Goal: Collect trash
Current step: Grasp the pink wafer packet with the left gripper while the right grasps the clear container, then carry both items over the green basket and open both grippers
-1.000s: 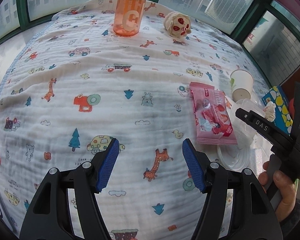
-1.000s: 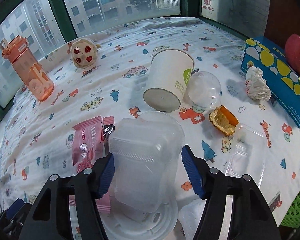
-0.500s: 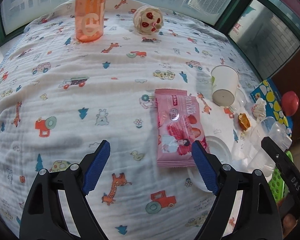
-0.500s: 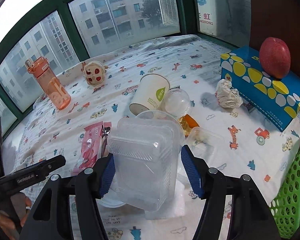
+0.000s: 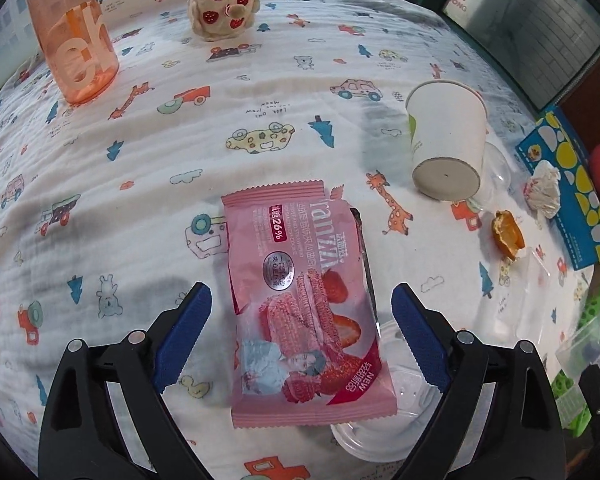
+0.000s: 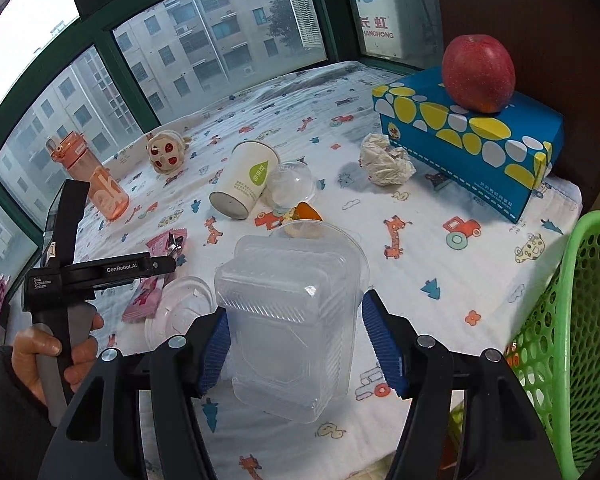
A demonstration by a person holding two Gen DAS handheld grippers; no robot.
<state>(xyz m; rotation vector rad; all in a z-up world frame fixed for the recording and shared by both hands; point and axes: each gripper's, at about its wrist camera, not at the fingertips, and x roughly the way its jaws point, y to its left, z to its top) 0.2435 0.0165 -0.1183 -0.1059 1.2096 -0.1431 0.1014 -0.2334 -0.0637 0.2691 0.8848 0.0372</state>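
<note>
L gripper (image 5: 300, 340) fingers just opening wide astride pink wrapper (image 5: 304, 300), clear lid (image 5: 384, 412) under its corner; R gripper (image 6: 296, 348) fingers clamp clear cup (image 6: 296, 320), green basket (image 6: 568, 340) beside.

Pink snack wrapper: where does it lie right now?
In the left wrist view, the pink snack wrapper lies flat on the printed cloth, between the open left gripper fingers, overlapping a clear lid.

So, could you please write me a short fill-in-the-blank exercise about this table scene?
1. The red apple rests on top of the blue ____ box.
2. The paper cup lies on its ____.
3. The right gripper holds a clear ____ container.
4. The open left gripper straddles a ____ snack wrapper.

Missing words: tissue; side; plastic; pink
</note>
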